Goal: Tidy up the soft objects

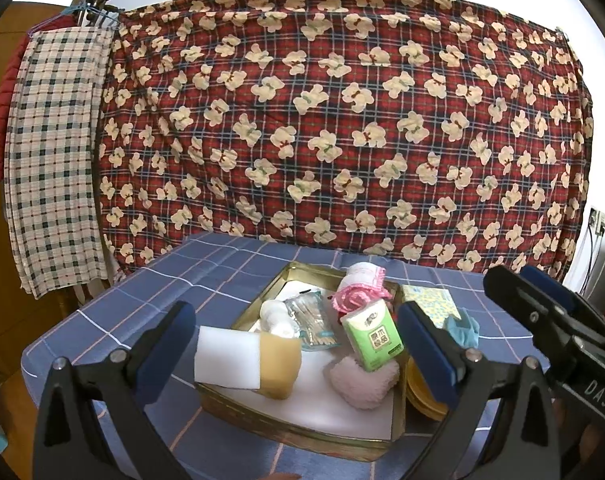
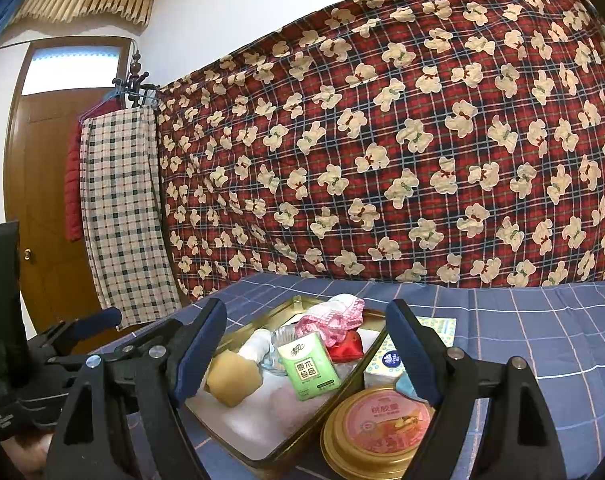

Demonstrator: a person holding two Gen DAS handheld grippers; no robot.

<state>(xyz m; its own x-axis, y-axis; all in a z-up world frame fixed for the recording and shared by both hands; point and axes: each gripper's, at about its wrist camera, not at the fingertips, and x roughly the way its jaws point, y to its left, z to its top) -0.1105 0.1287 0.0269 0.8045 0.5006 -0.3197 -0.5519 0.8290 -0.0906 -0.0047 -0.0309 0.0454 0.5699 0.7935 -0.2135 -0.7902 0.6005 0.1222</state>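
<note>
Above the tin [image 1: 322,436], both tongs [image 1: 298,344] agape.

The green tissue pack [image 2: 309,372], centre of frame, reads "原木纯品". The round gold tin [image 2: 376,428] at lower right reads "桃胶羹". The right tool [image 1: 590,390] bears "DAS".

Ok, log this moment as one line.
left tongs: open, empty | right tongs: open, empty | gold tin: holds sponge, tissue pack | teal cloth: outside

The gold metal tin [image 1: 222,408] is gleaming glossy, the pink puff [image 1: 360,380] is looking fuzzy — and the blue checked tablecloth [image 1: 150,292] is lying matt, woven cloth.
</note>
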